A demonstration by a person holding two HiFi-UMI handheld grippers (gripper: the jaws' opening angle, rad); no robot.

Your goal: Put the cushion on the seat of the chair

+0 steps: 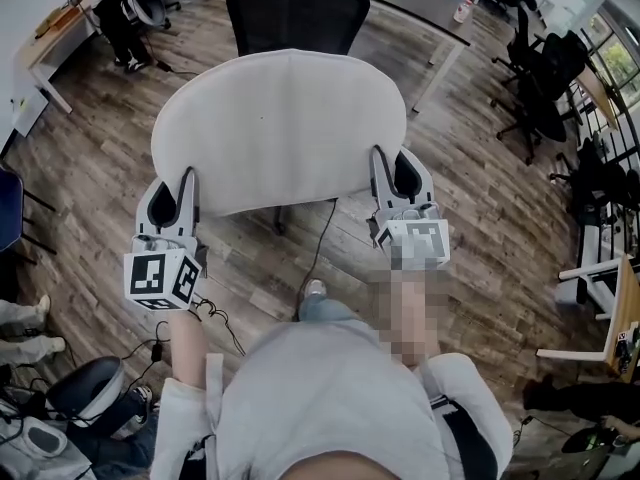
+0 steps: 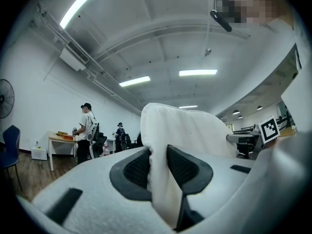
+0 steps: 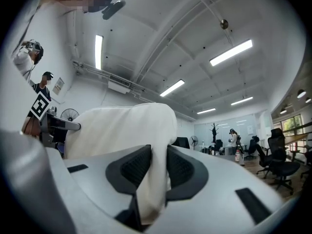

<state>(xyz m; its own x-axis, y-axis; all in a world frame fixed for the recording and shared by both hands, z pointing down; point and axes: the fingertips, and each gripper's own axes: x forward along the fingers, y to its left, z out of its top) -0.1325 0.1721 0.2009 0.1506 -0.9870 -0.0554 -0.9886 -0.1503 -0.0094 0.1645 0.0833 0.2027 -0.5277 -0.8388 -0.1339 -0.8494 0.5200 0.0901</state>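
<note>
Closest in, along the bottom of the frame in the head view, is the person's grey-clad torso (image 1: 330,398), with both forearms reaching up the picture. Above it, filling the centre, the white cushion (image 1: 280,128) lies roughly flat with its broad oval face upward, covering much of the wooden floor (image 1: 90,128). Just past its upper edge stands the black chair (image 1: 297,13). Only the backrest shows; the seat is hidden by the cushion, and I cannot tell whether the two touch. A dark table (image 1: 420,3) runs along the upper right.

The left gripper (image 1: 177,193) has the cushion's lower-left rim and the right gripper (image 1: 392,168) its lower-right rim. In the left gripper view the fingers (image 2: 139,167) are partly closed, dark pads pressed on either side of a fold of white fabric. The right gripper's fingers (image 3: 136,167) pinch their fold the same way.
</note>
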